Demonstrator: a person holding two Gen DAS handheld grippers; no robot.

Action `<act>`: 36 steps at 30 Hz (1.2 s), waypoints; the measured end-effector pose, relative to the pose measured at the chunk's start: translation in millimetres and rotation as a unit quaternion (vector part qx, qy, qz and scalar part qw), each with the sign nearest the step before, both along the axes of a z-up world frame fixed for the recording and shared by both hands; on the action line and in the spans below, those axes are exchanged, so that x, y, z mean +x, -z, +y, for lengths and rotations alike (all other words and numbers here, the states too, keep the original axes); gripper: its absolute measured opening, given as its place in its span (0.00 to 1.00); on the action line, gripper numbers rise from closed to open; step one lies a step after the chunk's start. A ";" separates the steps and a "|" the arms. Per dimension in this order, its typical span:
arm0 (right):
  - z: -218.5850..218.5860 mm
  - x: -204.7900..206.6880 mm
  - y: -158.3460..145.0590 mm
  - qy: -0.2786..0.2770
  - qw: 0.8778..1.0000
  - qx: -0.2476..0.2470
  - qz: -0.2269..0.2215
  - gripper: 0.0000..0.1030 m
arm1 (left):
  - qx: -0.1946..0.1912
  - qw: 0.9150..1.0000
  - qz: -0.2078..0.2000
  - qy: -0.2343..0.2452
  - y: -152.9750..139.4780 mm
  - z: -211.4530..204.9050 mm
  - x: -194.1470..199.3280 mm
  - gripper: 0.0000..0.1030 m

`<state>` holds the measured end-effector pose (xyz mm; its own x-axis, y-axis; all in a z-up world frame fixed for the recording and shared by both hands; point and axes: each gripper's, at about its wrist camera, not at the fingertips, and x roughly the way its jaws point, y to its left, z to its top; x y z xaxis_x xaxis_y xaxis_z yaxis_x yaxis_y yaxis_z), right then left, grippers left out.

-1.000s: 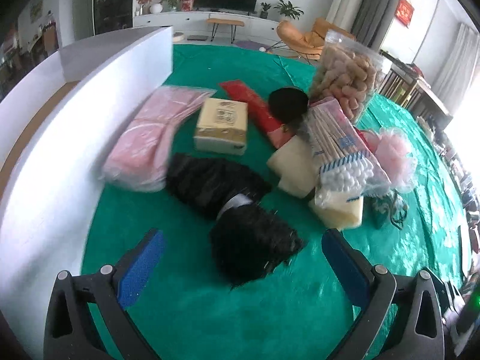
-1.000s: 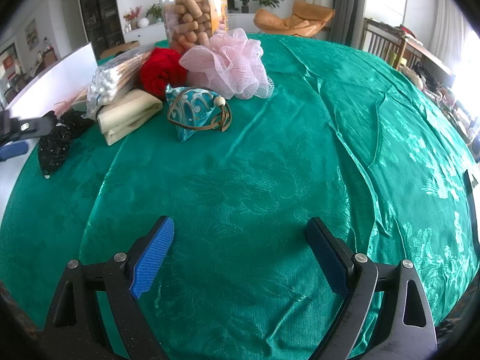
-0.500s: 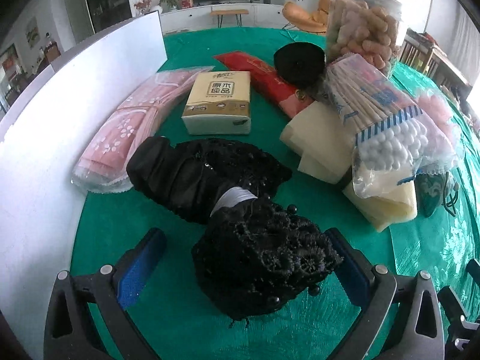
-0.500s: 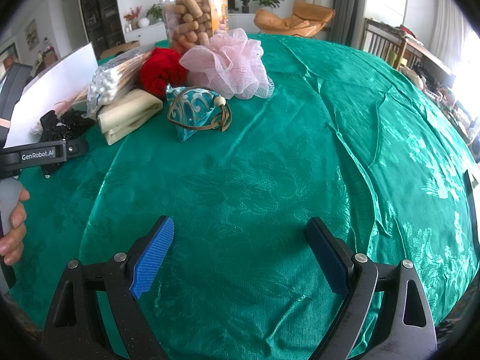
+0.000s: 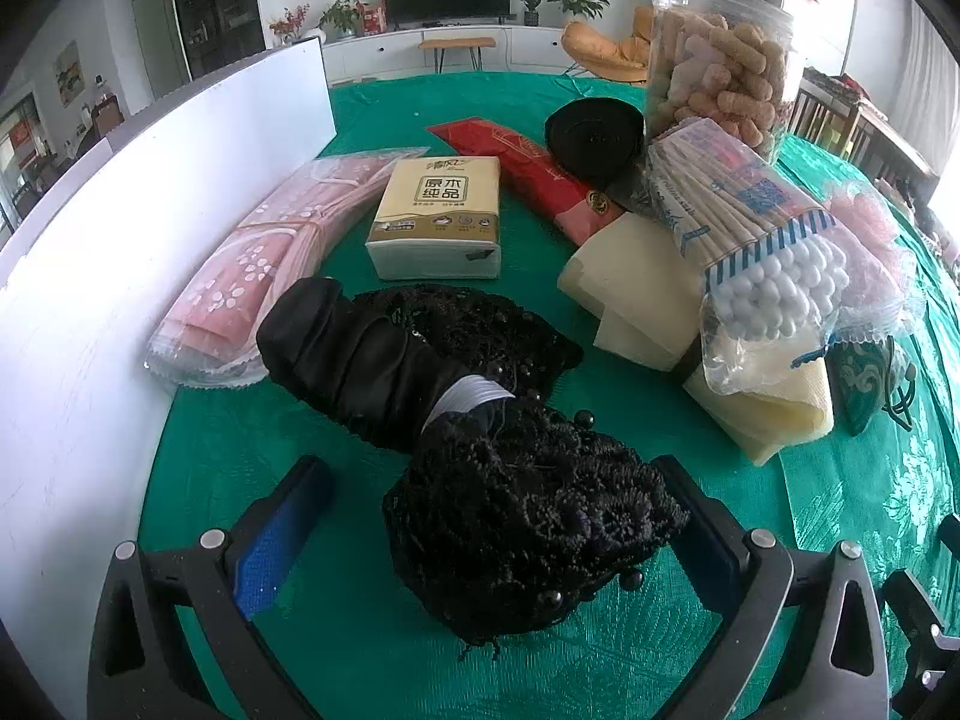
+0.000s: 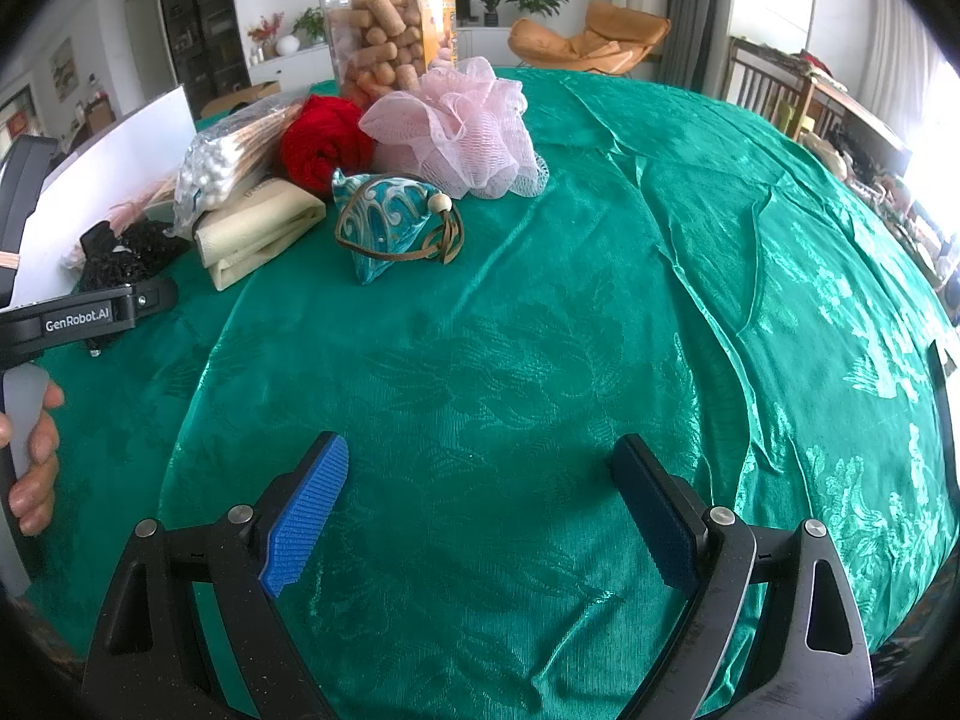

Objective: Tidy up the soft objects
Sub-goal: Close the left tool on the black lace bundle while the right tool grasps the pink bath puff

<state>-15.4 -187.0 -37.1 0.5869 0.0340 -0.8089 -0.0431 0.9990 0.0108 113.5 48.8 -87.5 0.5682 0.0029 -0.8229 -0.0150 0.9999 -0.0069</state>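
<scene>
A black lace bundle (image 5: pixel 528 516) with a white band lies on the green tablecloth (image 5: pixel 372 648). My left gripper (image 5: pixel 492 534) is open, its jaws on either side of the bundle's near end, the right one against the lace. The bundle also shows small in the right wrist view (image 6: pixel 129 252). My right gripper (image 6: pixel 480 504) is open and empty over bare cloth. A teal pouch (image 6: pixel 390 228), a pink mesh puff (image 6: pixel 462 126) and a red cloth (image 6: pixel 324 141) lie ahead of it.
A white board (image 5: pixel 120 228) stands along the left. A pink packet (image 5: pixel 270 258), tissue pack (image 5: pixel 438 216), red packet (image 5: pixel 528 174), cotton swab bag (image 5: pixel 762 240), beige cloth (image 5: pixel 648 294) and a snack jar (image 5: pixel 720 72) crowd the far side.
My left gripper has moved forward and down, so the black lace bundle now sits between its jaws. The right gripper has not moved.
</scene>
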 end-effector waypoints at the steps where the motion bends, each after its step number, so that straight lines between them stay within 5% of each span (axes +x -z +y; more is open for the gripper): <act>1: 0.1 -0.7 0.2 0.000 1.000 0.000 0.000 0.89 | 0.001 1.000 0.000 0.000 -0.2 0.4 -0.2 1.00; 6: 0.0 0.0 0.0 0.000 1.000 0.000 0.000 0.89 | 0.004 1.000 0.002 -0.004 -1.3 -0.4 -2.1 1.00; 10: -0.1 -0.8 0.4 -0.001 1.000 0.000 0.000 0.89 | 0.014 0.999 0.041 0.011 -6.5 1.4 5.3 1.00; 12: 0.0 0.1 -0.2 -0.001 1.000 0.001 -0.001 0.89 | 0.030 0.999 0.031 0.027 -12.6 1.1 0.4 0.89; 14: -0.9 -0.1 -0.7 0.000 1.000 0.005 0.000 0.89 | 0.027 0.998 0.024 0.054 -16.9 -0.2 -6.6 0.53; 20: -47.3 -1.2 -31.7 0.055 0.990 0.109 -0.065 0.87 | -0.004 0.995 0.006 0.098 -26.0 4.5 -39.8 0.42; 27: -22.4 116.3 -69.2 -0.029 0.994 0.088 -0.055 0.87 | -0.048 0.993 0.010 0.108 -28.3 9.7 -70.5 0.42; 32: 18.2 194.3 -44.8 -0.059 0.995 0.071 0.029 0.85 | -0.066 0.992 0.008 0.108 -36.6 10.9 -82.0 0.42; 34: 24.9 205.5 -32.9 -0.064 0.994 0.067 0.060 0.61 | -0.070 0.992 0.005 0.109 -42.0 14.6 -86.6 0.42; 35: 24.6 207.9 -28.6 -0.065 0.993 0.069 0.076 0.25 | -0.072 0.992 0.003 0.108 -43.9 16.7 -88.2 0.42; 36: 19.9 207.1 -28.2 -0.060 0.991 0.083 0.080 0.26 | -0.074 0.992 0.001 0.107 -46.4 18.9 -89.5 0.42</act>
